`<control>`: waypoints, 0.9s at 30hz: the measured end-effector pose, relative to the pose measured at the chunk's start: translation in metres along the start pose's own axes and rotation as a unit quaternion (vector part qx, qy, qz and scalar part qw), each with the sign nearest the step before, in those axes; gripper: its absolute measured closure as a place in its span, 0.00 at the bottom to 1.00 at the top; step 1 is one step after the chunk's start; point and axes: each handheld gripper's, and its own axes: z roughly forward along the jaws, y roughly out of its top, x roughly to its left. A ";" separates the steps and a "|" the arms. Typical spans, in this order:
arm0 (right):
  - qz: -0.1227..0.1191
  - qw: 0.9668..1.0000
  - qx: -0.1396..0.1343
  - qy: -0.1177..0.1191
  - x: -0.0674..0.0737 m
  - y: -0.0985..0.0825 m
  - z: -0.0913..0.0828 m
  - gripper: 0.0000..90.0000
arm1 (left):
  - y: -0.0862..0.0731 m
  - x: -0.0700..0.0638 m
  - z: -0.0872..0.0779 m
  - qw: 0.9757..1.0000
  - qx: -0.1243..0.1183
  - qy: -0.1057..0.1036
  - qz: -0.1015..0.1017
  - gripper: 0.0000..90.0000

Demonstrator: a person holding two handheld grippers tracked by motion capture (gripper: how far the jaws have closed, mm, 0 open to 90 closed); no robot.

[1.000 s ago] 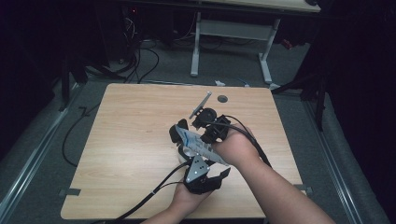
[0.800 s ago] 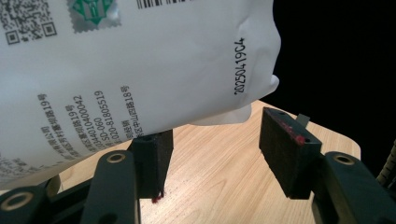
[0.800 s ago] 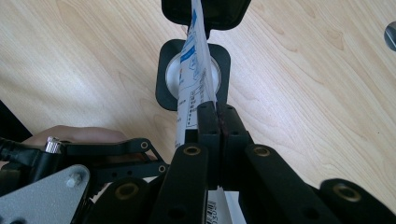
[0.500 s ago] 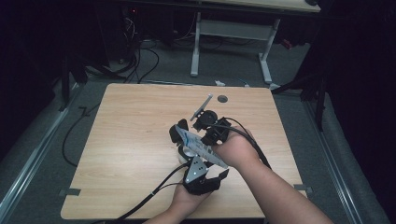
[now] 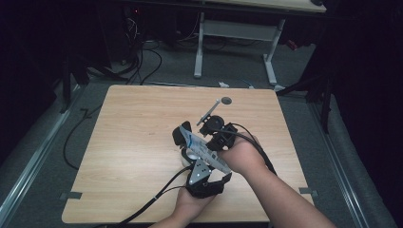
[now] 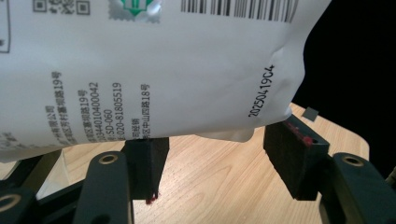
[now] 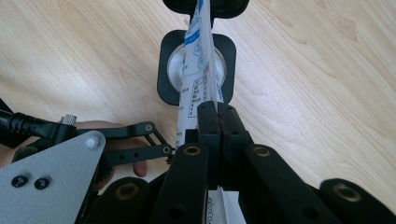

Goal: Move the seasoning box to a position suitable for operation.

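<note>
- High view: both hands are in from the bottom, meeting near the middle of the wooden table [image 5: 133, 142]. The left gripper [image 5: 183, 137] and the right gripper [image 5: 209, 142] sit close together, with a white printed packet [image 5: 202, 149] stretched between them, lifted over the tabletop.
- High view again: a thin grey tool with a round end [image 5: 215, 108] lies on the table just beyond the grippers. It might be a small spoon; it is too small to be sure.
- Left gripper view: the packet [image 6: 154, 70] hangs right above the left gripper [image 6: 219, 154]. The jaws stand apart and have just been opening; the packet's bottom edge reaches down to the top of one pad [image 6: 147, 151], while the other pad stands clear of it. No squeeze here.
- Right gripper view: the right gripper [image 7: 218, 119] has its jaws pressed tight together on the packet [image 7: 198, 70], which runs edge-on away from the jaws. Under the packet, on the table, sits a black square holder with a white round inside [image 7: 196, 67].
</note>
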 end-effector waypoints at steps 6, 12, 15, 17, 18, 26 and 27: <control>0.005 1.000 0.000 0.003 -0.002 -0.005 0.001 1.00 | -0.003 0.001 -0.001 1.000 0.007 0.002 0.005 0.46; 0.008 1.000 -0.004 0.007 -0.003 -0.008 0.002 1.00 | -0.006 0.004 -0.004 1.000 0.014 0.008 0.013 0.48; 0.010 1.000 -0.004 0.008 -0.004 -0.010 0.003 1.00 | -0.006 0.006 -0.005 1.000 0.017 0.012 0.015 0.48; 0.011 1.000 -0.005 0.010 -0.004 -0.010 0.003 1.00 | -0.007 0.008 -0.006 1.000 0.019 0.014 0.017 0.48; 0.011 1.000 -0.005 0.010 -0.004 -0.011 0.003 1.00 | -0.007 0.008 -0.006 1.000 0.019 0.016 0.016 0.48; 0.016 1.000 -0.009 0.017 -0.004 -0.013 0.006 1.00 | -0.009 0.014 -0.007 0.999 0.029 0.027 0.020 0.50; 0.015 1.000 -0.009 0.017 -0.004 -0.014 0.006 1.00 | -0.009 0.014 -0.007 0.999 0.030 0.028 0.020 0.50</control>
